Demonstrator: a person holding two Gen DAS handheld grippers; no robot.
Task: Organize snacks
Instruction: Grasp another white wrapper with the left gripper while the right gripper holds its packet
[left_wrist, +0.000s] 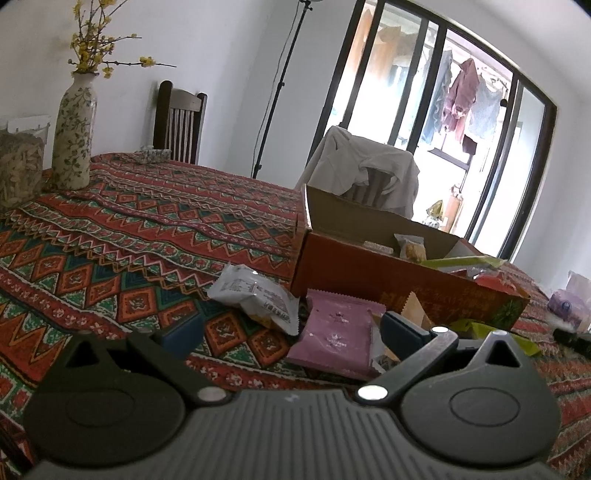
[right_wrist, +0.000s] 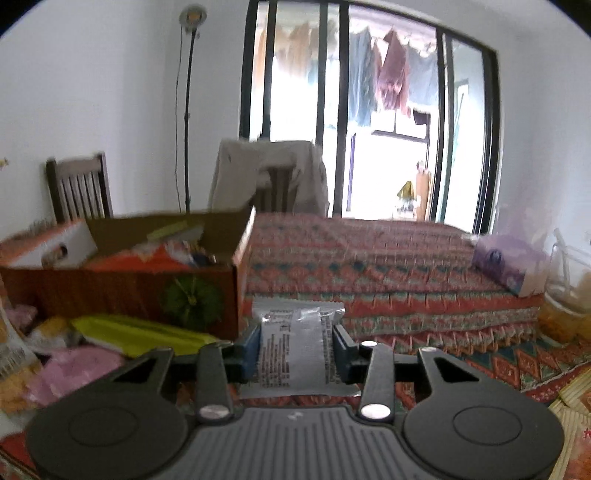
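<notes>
Right fingers (right_wrist: 341, 347) pinch a silver packet (right_wrist: 295, 343) beside the box (right_wrist: 122, 291); left fingers (left_wrist: 181, 332) spread over the tablecloth (left_wrist: 129, 236).

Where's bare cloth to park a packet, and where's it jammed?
Free: the wide stretch of tablecloth between the vase and the box; also the cloth right of the box, up to the purple pack. Crowded: in front of the box, where the white packet, pink packet and green wrappers pile up.
</notes>
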